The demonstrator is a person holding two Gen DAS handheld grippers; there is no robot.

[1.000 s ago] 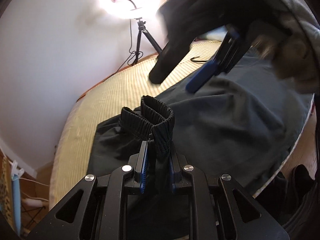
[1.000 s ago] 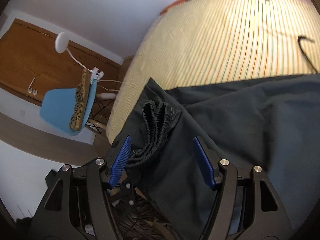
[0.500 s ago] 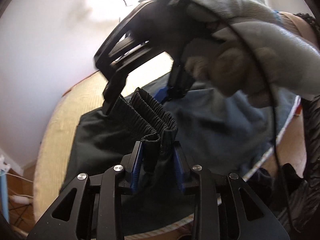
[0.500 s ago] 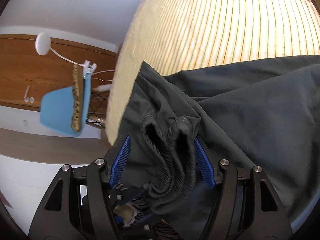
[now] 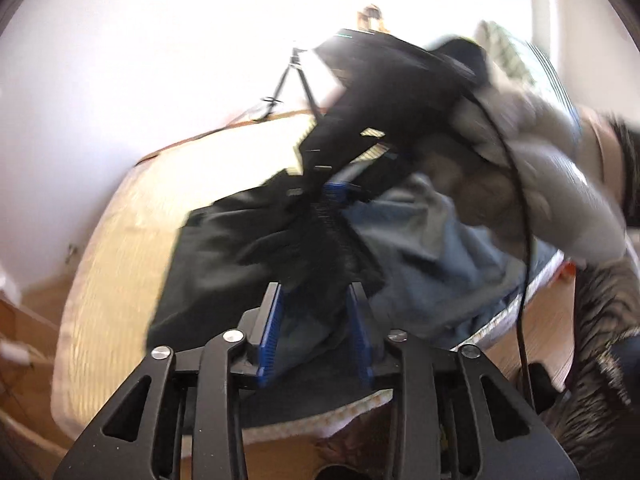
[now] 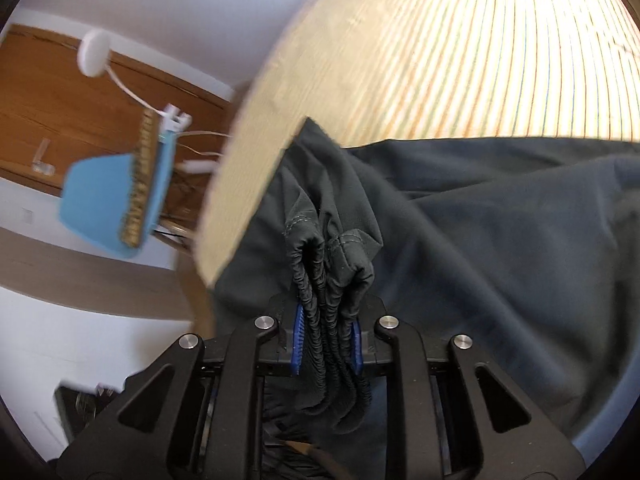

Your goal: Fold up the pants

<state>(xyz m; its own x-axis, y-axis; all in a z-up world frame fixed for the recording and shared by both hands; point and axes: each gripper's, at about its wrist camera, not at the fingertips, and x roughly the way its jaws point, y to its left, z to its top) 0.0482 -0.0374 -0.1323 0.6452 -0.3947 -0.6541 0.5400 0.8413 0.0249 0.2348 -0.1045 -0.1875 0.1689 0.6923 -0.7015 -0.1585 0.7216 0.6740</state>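
Dark grey pants [image 6: 500,232] lie on a bed with a yellow striped cover [image 6: 460,60]. My right gripper [image 6: 326,334] is shut on the gathered elastic waistband [image 6: 332,264], which bunches up between its blue pads. In the left wrist view the pants [image 5: 420,248] are blurred. My left gripper [image 5: 316,320] has parted jaws with dark cloth of the waistband [image 5: 324,248] still lying between them. The right gripper [image 5: 336,196], held by a gloved hand [image 5: 520,184], grips the same waistband just ahead of it.
The bed's near edge [image 5: 500,320] runs over wooden floor. A blue chair with a leopard-print cloth [image 6: 116,200] and a white clip lamp [image 6: 94,52] stand left of the bed. A tripod [image 5: 292,76] stands by the far wall.
My right gripper has come down over the bunched waistband and shut on it. My left gripper's jaws have opened wider around the cloth. Both views are blurred by motion.
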